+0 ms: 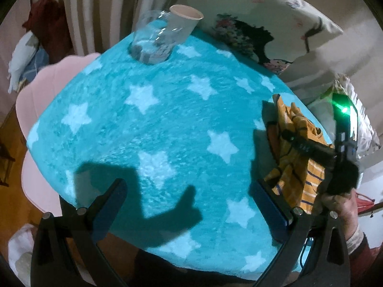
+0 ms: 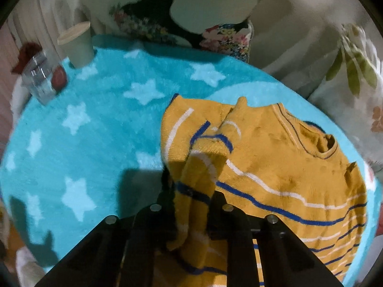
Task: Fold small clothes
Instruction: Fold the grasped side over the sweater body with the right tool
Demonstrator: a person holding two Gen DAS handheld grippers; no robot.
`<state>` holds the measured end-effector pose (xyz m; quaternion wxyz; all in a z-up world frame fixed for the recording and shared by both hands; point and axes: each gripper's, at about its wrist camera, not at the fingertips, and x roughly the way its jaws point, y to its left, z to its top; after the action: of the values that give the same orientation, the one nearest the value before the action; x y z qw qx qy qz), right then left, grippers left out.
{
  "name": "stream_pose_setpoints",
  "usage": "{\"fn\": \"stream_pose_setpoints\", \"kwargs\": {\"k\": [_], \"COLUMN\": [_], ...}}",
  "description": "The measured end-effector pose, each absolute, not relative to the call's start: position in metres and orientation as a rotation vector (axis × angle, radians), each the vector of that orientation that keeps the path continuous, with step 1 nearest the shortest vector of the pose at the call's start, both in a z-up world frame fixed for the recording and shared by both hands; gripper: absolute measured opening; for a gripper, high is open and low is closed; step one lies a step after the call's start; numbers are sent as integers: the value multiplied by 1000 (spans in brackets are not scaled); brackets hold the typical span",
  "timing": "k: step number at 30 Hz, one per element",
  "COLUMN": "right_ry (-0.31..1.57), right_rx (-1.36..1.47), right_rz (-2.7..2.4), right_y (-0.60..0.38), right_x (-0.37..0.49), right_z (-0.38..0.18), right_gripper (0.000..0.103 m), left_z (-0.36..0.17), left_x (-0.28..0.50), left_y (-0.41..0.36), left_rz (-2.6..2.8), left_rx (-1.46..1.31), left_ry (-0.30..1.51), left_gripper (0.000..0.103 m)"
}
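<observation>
A: Where is the sweater?

B: The yellow sweater (image 2: 275,157) with blue and white stripes lies on the turquoise star blanket (image 2: 95,129), toward its right side. In the right wrist view the collar points to the far right and the body is spread flat. A sleeve or edge is lifted up from it.

A: Who is lifting it?

B: The right gripper (image 2: 191,205). Its jaws are closed on that fold of the sweater, and the cloth hangs down between them. The lower part of the garment is hidden behind the black fingers, so I cannot say how much is bunched there.

A: And the left gripper?

B: The left gripper (image 1: 189,196) has its jaws wide apart over the blanket, with nothing between them. From its view only a piece of the sweater is seen, partly covered by the other tool and the person's right hand (image 1: 340,205).

A: What else is on the blanket?

B: At the far edge a paper cup (image 2: 76,45) and a clear glass jar (image 2: 40,79) stand beside each other. There is something reddish by the jar, but it is too blurred to tell. Floral cushions (image 2: 153,26) lie behind the table.
</observation>
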<state>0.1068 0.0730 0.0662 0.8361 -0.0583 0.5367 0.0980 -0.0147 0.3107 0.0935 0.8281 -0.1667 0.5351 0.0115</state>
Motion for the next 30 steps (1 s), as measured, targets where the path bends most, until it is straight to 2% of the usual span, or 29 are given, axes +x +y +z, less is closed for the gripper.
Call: {"fn": "stream_pose_setpoints", "kwargs": {"k": [8,13,16,20,25,30], "right_ry": [1016,987,1030,1021,953,913], "right_rx": [219,370,425,535,514,506], "right_rz": [228,56,-44,-141,-108,148], "right_y": [-61,-202,-270,-339,-360,-319], "right_x": [80,43,30,2,-15,-14], "right_z": [127,115,80,67,94,114], "right_gripper": [15,15,29,37,40,38], "left_z": [135,140,137,137,130,132], "left_x": [-24,-26,-26,-28,-26,-31], "left_y": [237,171,132,88,42,14], "left_rz": [29,-8,-41,-77,-102,-107], "left_rx": [-270,-227,-200,-156,-138,-112], "left_ry": [1070,1074,1096,1095,1123,1126], "left_gripper": [103,103,103,103,103,103]}}
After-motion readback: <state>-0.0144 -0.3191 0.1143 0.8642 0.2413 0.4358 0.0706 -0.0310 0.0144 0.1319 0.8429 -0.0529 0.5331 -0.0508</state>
